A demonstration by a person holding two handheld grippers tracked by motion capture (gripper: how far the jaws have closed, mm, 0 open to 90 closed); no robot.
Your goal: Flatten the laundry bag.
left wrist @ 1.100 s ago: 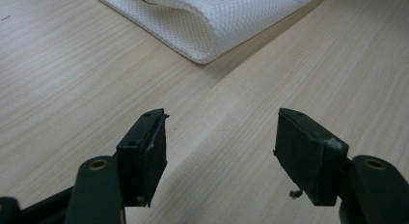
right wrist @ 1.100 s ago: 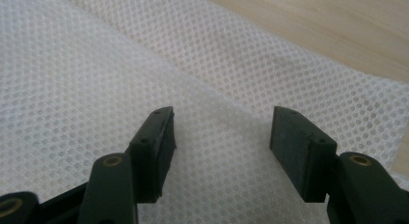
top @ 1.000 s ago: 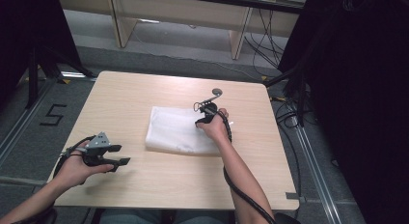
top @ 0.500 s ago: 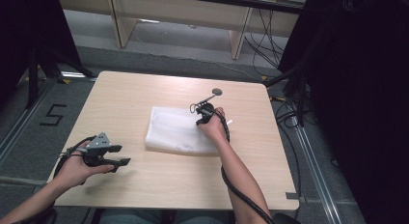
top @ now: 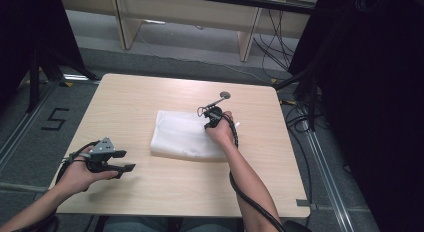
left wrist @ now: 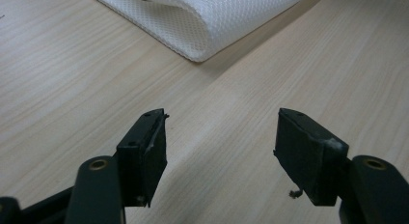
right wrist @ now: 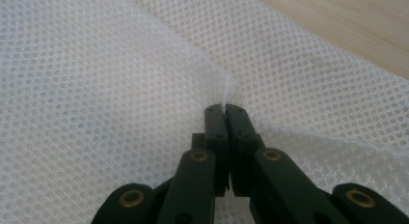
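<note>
Right tongs (right wrist: 225, 109) on mesh cloth (right wrist: 96, 89)

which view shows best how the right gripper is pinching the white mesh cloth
The right gripper view: the right gripper has just closed its jaws on a pinch of the white mesh cloth. The high view shows it small; the left gripper view shows the cloth's folded corner.

White mesh cloth, folded (right wrist: 120, 89), runs off three edges in right gripper view, a pinch hidden between right tongs (right wrist: 225, 110); high view: hand covers those tongs, cloth weave too small.
</note>
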